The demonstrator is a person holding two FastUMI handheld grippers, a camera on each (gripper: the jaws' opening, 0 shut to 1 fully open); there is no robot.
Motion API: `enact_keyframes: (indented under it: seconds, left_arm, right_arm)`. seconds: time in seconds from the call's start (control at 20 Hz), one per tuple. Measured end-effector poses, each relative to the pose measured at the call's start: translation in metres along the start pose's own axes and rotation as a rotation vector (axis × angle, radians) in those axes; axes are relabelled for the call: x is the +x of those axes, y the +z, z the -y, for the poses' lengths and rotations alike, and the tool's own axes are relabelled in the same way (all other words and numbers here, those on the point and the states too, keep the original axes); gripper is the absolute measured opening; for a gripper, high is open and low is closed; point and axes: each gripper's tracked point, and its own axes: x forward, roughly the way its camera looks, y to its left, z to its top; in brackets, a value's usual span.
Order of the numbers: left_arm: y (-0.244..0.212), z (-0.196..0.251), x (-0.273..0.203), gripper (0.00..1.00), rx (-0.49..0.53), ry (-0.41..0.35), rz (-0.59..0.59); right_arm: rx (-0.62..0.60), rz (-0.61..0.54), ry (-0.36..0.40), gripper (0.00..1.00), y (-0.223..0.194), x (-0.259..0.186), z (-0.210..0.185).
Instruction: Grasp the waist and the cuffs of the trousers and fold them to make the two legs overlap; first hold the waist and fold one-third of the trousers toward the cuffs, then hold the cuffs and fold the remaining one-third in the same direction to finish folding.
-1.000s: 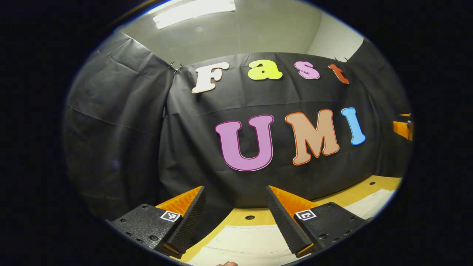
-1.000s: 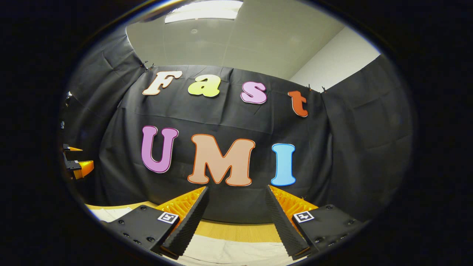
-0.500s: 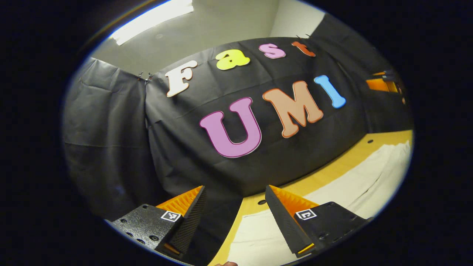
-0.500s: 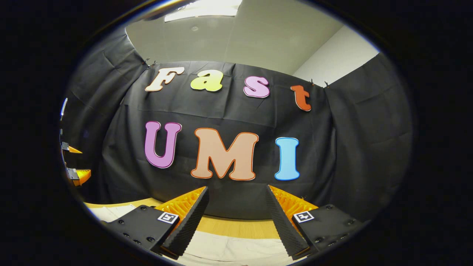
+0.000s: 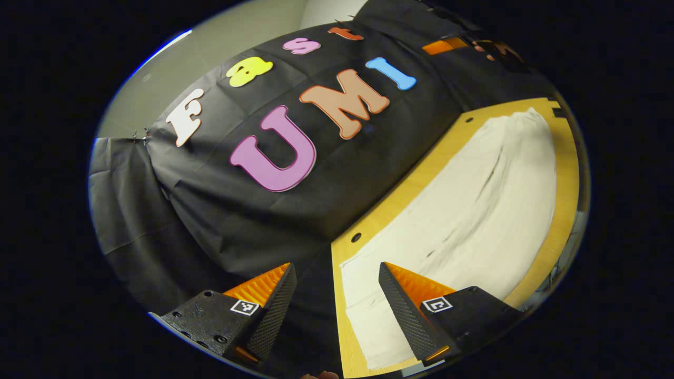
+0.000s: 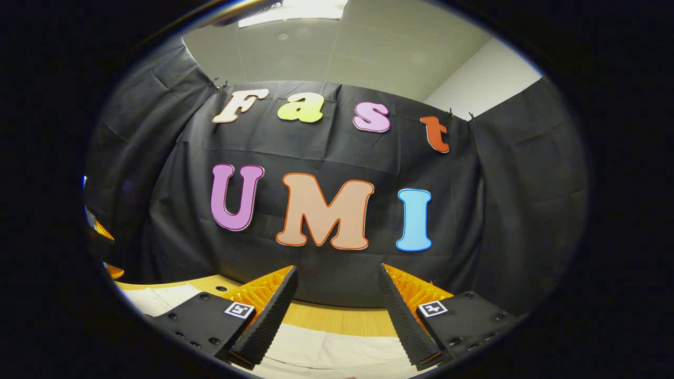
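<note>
On the wooden table (image 5: pixel 566 173) before the black cloth wall (image 5: pixel 221 221), pale trousers (image 5: pixel 474 210) lie flat lengthwise, the tilted left gripper (image 5: pixel 337 273) spread empty above their near end, the level right gripper (image 6: pixel 337 276) likewise spread above them.

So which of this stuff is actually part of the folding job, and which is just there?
For the job:
trousers, lying flat
left claw, open
right claw, open

Just there:
table
black cloth wall
ceiling light
</note>
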Motion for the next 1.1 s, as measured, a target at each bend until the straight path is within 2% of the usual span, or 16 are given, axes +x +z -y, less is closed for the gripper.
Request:
enact_keyframes:
  seconds: [0.2, 0.4, 0.6, 0.95, 1.1]
  left_arm:
    - [-0.049, 0.038, -0.008, 0.97, 0.155, -0.134, -0.086]
    - [-0.096, 0.075, -0.021, 0.97, 0.298, -0.312, -0.154]
    - [-0.127, 0.089, -0.028, 0.97, 0.391, -0.460, -0.239]
    - [-0.173, 0.109, -0.039, 0.97, 0.524, -0.620, -0.329]
    - [-0.170, 0.112, -0.025, 0.89, 0.580, -0.641, -0.296]
  right_arm:
    - [-0.007, -0.015, 0.002, 0.97, -0.008, -0.001, 0.000]
    - [-0.021, -0.034, 0.000, 0.97, -0.018, -0.003, 0.001]
    - [-0.032, -0.055, -0.001, 0.97, -0.026, -0.005, 0.003]
    - [-0.076, -0.069, -0.015, 0.97, -0.028, -0.008, 0.007]
    - [-0.098, -0.071, -0.038, 0.97, -0.028, -0.012, 0.015]
